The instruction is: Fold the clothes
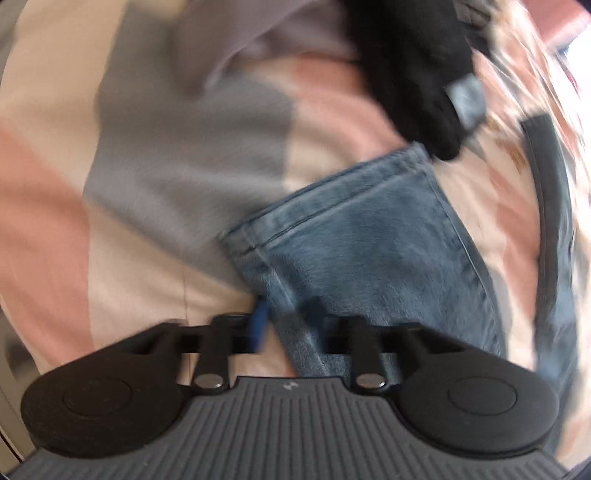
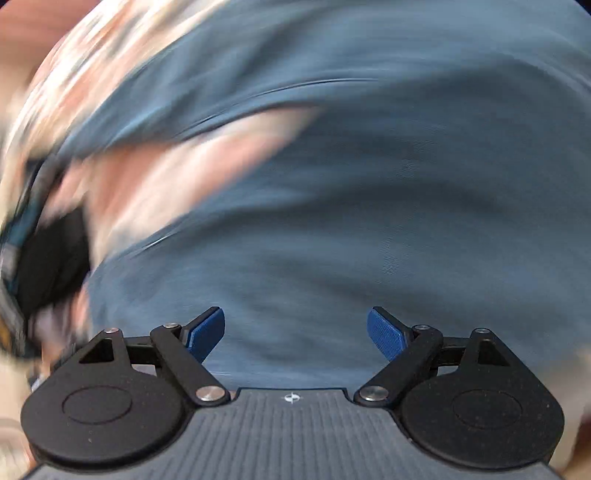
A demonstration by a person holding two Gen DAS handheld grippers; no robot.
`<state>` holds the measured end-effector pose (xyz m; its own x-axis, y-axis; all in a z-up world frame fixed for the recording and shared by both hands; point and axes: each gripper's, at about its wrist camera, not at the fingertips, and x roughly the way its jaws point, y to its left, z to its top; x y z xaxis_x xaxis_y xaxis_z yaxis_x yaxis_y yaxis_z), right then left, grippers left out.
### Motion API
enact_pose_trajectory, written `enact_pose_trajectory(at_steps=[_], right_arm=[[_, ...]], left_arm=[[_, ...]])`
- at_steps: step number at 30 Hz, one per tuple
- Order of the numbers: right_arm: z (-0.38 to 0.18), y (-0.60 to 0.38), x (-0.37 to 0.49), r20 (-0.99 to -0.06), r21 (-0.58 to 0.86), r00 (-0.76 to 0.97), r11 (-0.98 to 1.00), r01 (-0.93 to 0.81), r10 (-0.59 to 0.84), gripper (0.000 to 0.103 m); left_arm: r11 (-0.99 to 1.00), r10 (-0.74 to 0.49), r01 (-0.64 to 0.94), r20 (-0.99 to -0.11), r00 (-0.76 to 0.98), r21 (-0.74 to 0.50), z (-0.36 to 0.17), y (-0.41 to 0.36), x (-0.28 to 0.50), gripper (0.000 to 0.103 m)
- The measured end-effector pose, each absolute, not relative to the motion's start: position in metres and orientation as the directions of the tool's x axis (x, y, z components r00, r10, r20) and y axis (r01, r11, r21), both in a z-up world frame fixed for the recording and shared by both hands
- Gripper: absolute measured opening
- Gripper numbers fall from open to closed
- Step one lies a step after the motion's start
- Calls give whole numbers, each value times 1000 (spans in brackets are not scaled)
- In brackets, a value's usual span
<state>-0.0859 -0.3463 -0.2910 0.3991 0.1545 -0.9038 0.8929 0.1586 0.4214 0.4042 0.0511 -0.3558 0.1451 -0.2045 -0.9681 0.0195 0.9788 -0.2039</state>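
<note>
Blue jeans (image 1: 369, 236) lie on a bedcover (image 1: 55, 221) of pink, grey and cream blocks, one hemmed leg end pointing toward the upper left. My left gripper (image 1: 286, 321) sits at the leg's near edge, its jaws narrow, with a fold of denim pinched between the blue pads (image 1: 260, 326). In the right wrist view, blurred denim (image 2: 351, 206) fills most of the picture. My right gripper (image 2: 295, 330) hangs over it open, its pads (image 2: 207, 332) wide apart and nothing between them.
A black blurred shape (image 1: 417, 74) with a grey-blue patch hangs over the top right of the jeans, and a similar one (image 2: 51, 258) shows at left. A lilac-grey cloth (image 1: 258, 33) lies beyond. Floral fabric (image 1: 517, 92) and more denim (image 1: 565, 258) run along the right.
</note>
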Motion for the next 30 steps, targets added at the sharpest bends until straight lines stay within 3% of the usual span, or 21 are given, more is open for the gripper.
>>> enact_pose_trajectory(at_steps=[2,5,7,9,13,17,19,20,22,23,24,27,30], right_arm=[[-287,-357,-155,-916,400,400,-23,916,24,80],[-281,-369,-255,-911,407,364,-267,874,-196,79],[-280,-380,-312,-899,416,316,-369,831,-303,79],[-283,-391,-358,-881,438,280,-437,785,-381,78],[-307,-412,-414,-828,533,298,-505,679,-474,66],[-337,-437,-430,-829,541,326,-506,672,-454,66],[-349,-446,-429,-823,552,361,-466,691,-439,65],[-354,-452,-428,-819,557,376,-447,700,-433,65],[-360,-459,-422,-810,573,406,-422,703,-424,64],[-360,-461,-420,-814,568,404,-423,706,-417,64],[-359,-463,-419,-824,553,394,-429,714,-406,60],[-350,-467,-423,-851,511,365,-430,744,-378,16],[-325,-467,-429,-837,520,374,-369,770,-400,12]], left_arm=[[985,-168,54,-973,156,-161,-353,43,401,20],[995,-100,12,-982,159,-99,-354,38,394,50],[995,-88,-31,-982,169,-95,-355,39,387,56],[994,-83,-62,-980,183,-96,-356,37,376,60],[992,-70,-84,-968,240,-93,-359,29,356,60],[990,-83,-89,-953,292,-113,-361,28,346,60],[987,-100,-92,-946,309,-135,-362,34,345,59],[983,-114,-99,-943,313,-152,-362,35,344,53],[972,-169,-101,-930,326,-212,-359,39,341,28],[967,-192,-97,-923,334,-237,-357,43,342,10],[967,-191,-97,-919,345,-237,-354,42,340,9],[975,-178,-52,-906,384,-214,-337,37,334,7],[964,-230,-22,-877,422,-264,-310,46,324,7]])
